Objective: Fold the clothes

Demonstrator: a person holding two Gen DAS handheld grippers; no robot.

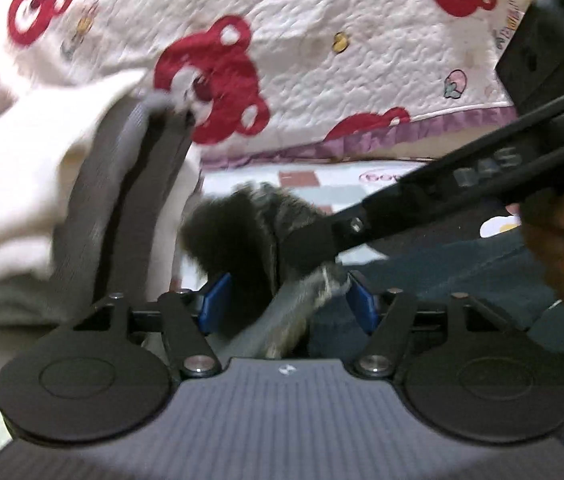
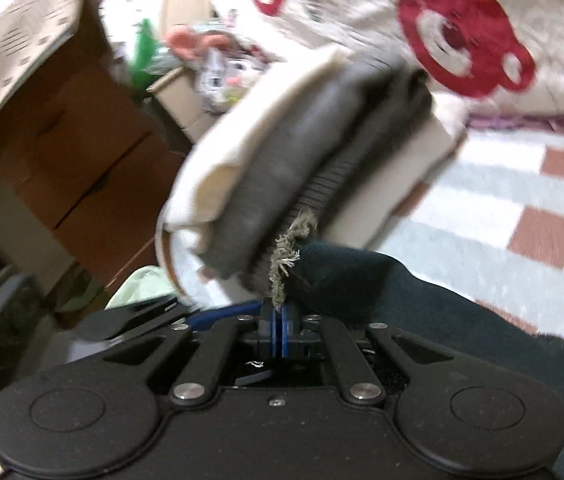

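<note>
Just behind, bear-print quilt (image 1: 302,52)

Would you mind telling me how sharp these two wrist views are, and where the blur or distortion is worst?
Left wrist view: the bear-print quilt and the cream folded garment smear with motion, while the left tongs stay fairly crisp. Right wrist view: heavier blur across the folded stack and cardboard boxes; the right tongs are sharp; fisheye bending curves both edges.

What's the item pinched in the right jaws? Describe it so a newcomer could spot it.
Start at the white quilt with red bears, then drop to the checked floor mat in front of it. On that lies a dark navy garment; its frayed greyish edge, pinched in the shut right gripper, sets it apart from the cream-and-grey folded stack.
</note>
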